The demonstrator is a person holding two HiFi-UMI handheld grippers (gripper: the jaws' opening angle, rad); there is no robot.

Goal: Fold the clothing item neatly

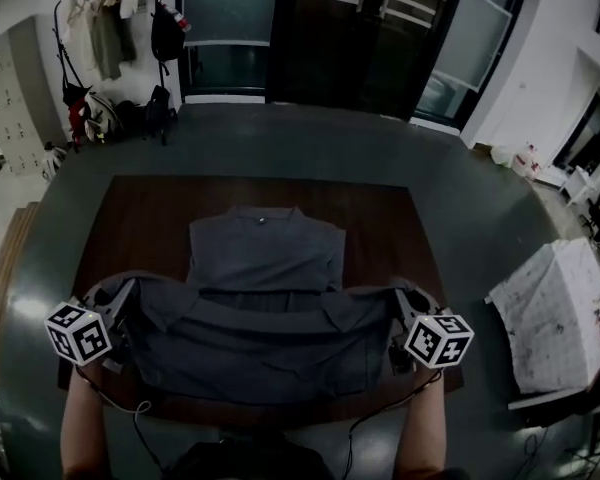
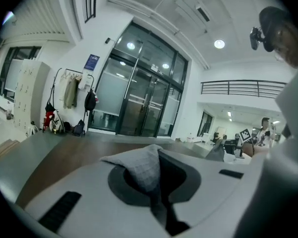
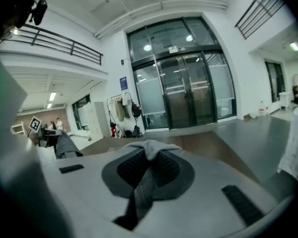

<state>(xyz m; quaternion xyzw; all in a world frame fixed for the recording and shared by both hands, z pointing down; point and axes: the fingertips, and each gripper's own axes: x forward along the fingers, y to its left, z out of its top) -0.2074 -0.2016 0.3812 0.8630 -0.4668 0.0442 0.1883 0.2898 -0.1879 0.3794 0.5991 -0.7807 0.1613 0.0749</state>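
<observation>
A grey shirt [image 1: 265, 268] lies on the dark wooden table [image 1: 150, 218], collar at the far side. Its near part is lifted and stretched between my two grippers, hanging as a wide band across the table's front. My left gripper [image 1: 115, 308] is shut on the garment's left end; grey cloth [image 2: 141, 170] bulges between its pads. My right gripper [image 1: 405, 308] is shut on the right end, with a fold of grey cloth [image 3: 151, 150] pinched in its jaws.
A white cloth-covered stand [image 1: 555, 313] is on the floor at the right. A coat rack with clothes and bags [image 1: 115, 43] is at the back left, before glass doors [image 1: 360, 28]. Lockers [image 1: 15, 88] line the left wall.
</observation>
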